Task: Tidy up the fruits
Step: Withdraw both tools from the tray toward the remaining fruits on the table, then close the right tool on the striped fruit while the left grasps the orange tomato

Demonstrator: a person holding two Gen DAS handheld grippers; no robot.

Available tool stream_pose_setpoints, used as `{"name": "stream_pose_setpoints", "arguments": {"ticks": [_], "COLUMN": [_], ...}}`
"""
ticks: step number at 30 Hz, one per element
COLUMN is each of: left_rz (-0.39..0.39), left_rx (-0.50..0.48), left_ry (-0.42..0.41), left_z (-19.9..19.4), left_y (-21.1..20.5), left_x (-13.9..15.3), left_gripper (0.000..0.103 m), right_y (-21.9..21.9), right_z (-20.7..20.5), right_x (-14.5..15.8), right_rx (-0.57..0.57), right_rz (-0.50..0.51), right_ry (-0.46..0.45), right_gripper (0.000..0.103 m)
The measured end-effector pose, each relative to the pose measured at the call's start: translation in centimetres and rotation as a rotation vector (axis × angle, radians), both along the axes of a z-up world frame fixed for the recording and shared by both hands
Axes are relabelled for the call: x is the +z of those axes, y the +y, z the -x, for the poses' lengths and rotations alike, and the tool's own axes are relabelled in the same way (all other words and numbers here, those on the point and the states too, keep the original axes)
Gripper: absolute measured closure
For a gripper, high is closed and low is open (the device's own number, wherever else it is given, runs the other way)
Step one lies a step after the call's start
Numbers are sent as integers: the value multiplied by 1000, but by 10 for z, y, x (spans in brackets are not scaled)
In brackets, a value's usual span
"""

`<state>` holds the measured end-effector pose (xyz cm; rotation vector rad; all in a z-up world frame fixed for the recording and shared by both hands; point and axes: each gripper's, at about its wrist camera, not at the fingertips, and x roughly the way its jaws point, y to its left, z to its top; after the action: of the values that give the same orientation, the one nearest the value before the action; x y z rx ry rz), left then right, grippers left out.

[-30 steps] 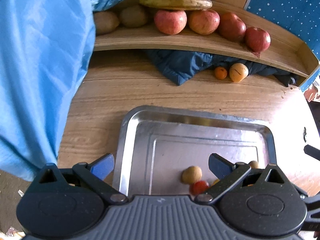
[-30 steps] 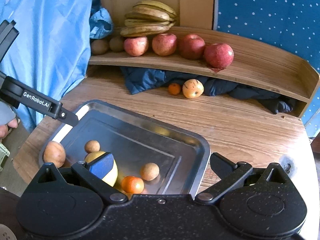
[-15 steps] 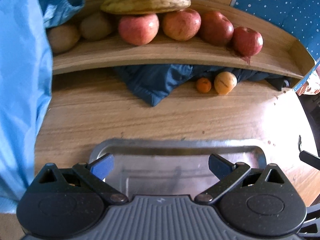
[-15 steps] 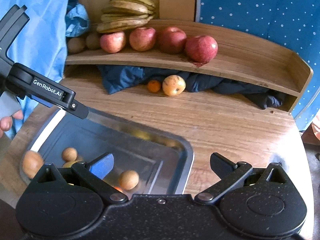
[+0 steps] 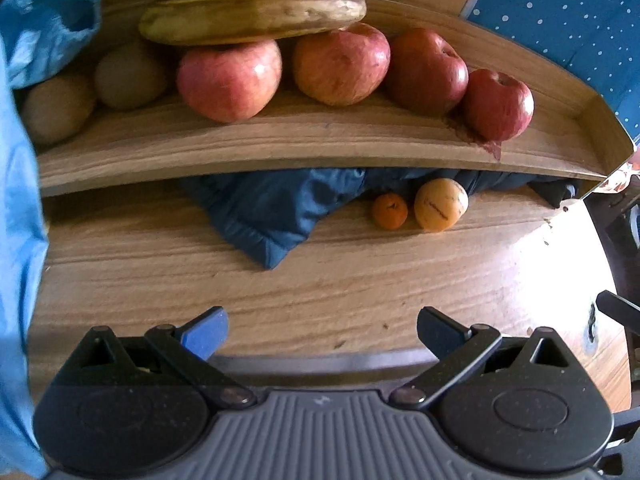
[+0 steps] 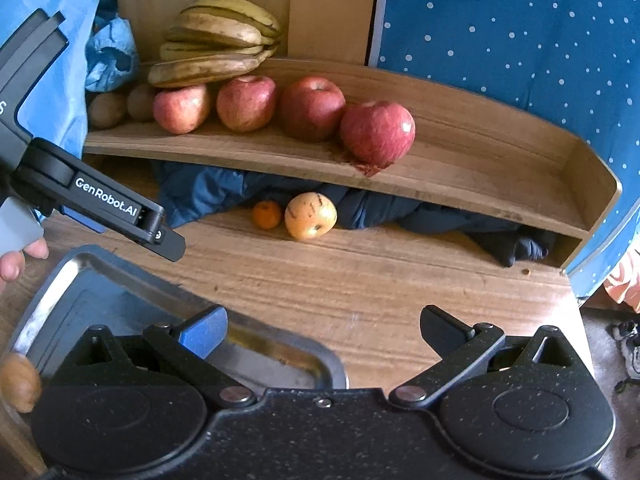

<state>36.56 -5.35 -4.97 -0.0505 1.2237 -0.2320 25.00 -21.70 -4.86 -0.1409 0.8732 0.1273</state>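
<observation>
Under the shelf [image 5: 280,152], against the blue cloth [image 5: 276,216], sit the orange [image 5: 389,210] and the yellow fruit [image 5: 440,209], touching or nearly so, roundish with no clear long axis. Straight ahead and slightly right of the left gripper [image 5: 322,330], well apart from it; ahead and slightly left of the right gripper [image 6: 323,330]. Hard to call which is nearer. Both sets of fingers spread, holding nothing. Compared with a second ago: both cameras closer to the shelf, tray [image 6: 60,280] gone from the left view, mostly slid under the right.

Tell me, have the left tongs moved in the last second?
Yes. The left tongs went forward toward the wooden shelf: its apples look bigger, and the metal tray dropped out of view.
</observation>
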Motion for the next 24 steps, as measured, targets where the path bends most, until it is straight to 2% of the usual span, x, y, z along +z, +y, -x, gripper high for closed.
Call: {"name": "stream_pose_setpoints", "arguments": {"ticks": [8, 17, 24], "left_rz": [62, 86, 116], "left_rx": [-15, -20, -32], "left_ry": [19, 53, 71], "left_z": [-21, -41, -56], "left_y": [-9, -20, -24], "left_x": [-11, -22, -30], "left_gripper": [1, 1, 1], "right_y": [10, 24, 27], "right_z": [-12, -29, -42], "right_x": [-1, -15, -24], "right_rx": [0, 47, 35], "right_rz": [99, 165, 177], "right_ry": [-48, -14, 6], "right_gripper": [1, 1, 1]}}
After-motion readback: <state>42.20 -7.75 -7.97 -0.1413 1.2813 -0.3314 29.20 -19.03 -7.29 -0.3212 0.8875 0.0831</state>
